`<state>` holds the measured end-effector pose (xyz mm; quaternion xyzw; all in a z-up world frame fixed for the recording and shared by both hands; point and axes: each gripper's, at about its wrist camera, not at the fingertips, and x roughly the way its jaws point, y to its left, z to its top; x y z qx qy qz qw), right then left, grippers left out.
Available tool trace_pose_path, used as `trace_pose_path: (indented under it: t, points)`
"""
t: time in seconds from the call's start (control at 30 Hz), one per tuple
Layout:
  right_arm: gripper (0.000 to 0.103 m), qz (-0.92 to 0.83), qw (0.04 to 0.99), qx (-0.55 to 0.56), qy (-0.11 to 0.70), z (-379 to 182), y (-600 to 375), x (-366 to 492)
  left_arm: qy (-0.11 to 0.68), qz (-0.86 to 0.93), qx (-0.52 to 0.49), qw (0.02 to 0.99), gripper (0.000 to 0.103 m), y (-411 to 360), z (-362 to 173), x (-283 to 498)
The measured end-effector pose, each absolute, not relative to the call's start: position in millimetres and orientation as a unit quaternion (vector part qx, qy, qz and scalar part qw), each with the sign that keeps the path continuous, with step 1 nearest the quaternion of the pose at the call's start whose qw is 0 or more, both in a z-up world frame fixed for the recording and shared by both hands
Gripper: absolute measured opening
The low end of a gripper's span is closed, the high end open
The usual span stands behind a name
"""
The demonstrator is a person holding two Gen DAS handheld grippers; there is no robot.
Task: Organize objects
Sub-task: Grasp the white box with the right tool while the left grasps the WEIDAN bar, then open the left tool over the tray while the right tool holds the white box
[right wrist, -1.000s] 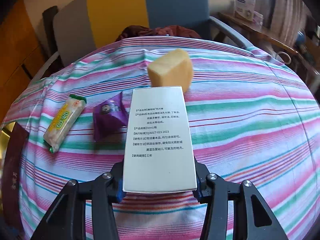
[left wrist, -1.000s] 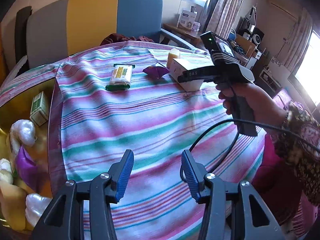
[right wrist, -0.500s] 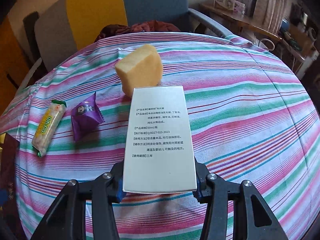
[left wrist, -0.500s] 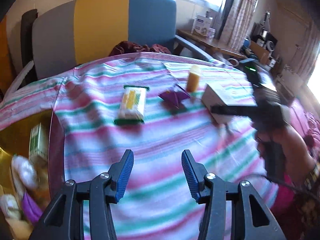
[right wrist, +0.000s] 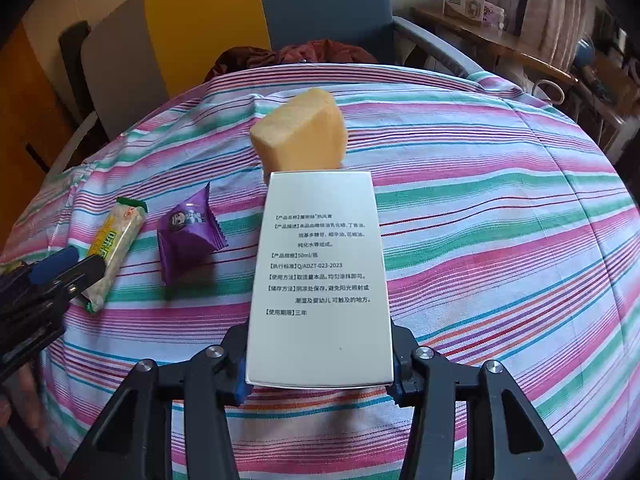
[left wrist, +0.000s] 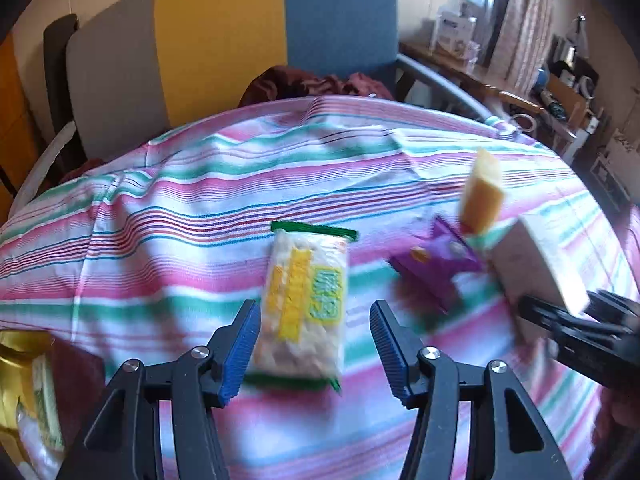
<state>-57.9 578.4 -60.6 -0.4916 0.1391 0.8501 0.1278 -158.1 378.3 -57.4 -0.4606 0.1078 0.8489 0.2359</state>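
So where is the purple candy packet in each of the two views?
Left wrist view: the purple candy packet is right of centre, blurred, between the green-edged snack bar and the white box.
Right wrist view: the packet is left of centre, between the same bar and box.
Shared landmark: the yellow sponge block behind it.

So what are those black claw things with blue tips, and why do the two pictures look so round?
They are grabbers a person holds, one in each hand. Each carries a wide-eyed camera, which bends the picture. One picture looks along the left gripper: it is open, around a yellow-green snack packet on the striped tablecloth. The other looks along the right gripper, which squeezes a white box. Also lying there: a purple candy packet and a yellow sponge block.
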Motion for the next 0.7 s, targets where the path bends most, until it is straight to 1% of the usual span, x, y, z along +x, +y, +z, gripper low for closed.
trace_pose_path:
  t: [0.1, 0.17, 0.2, 0.23, 0.33, 0.5, 0.6, 0.7]
  points:
    - [0.05, 0.849, 0.128, -0.489, 0.153, -60, 583, -58, 0.1, 0.841, -0.481, 0.225, 0.057, 380, -76, -172]
    - [0.05, 0.849, 0.127, -0.487, 0.16, -60, 585, -58, 0.106, 0.854, -0.457, 0.225, 0.056, 381, -77, -165]
    - [0.05, 0.849, 0.127, -0.486, 0.163, -60, 585, -58, 0.117, 0.855, -0.451, 0.227, 0.054, 384, -79, -161]
    - [0.05, 0.849, 0.127, -0.486, 0.166, -60, 586, -58, 0.138, 0.862, -0.433, 0.226, 0.047, 387, -81, -153]
    - [0.05, 0.849, 0.125, -0.483, 0.172, -60, 587, -57, 0.149, 0.87, -0.406, 0.236, 0.047, 386, -83, -139]
    - [0.05, 0.853, 0.121, -0.474, 0.181, -58, 588, -56, 0.128, 0.879, -0.399, 0.23, 0.047, 373, -80, -127]
    - [0.05, 0.856, 0.105, -0.461, 0.206, -54, 591, -53, 0.12, 0.889, -0.375, 0.234, 0.047, 365, -72, -112]
    - [0.05, 0.86, 0.104, -0.456, 0.204, -52, 590, -53, 0.122, 0.9, -0.344, 0.24, 0.047, 355, -63, -89]
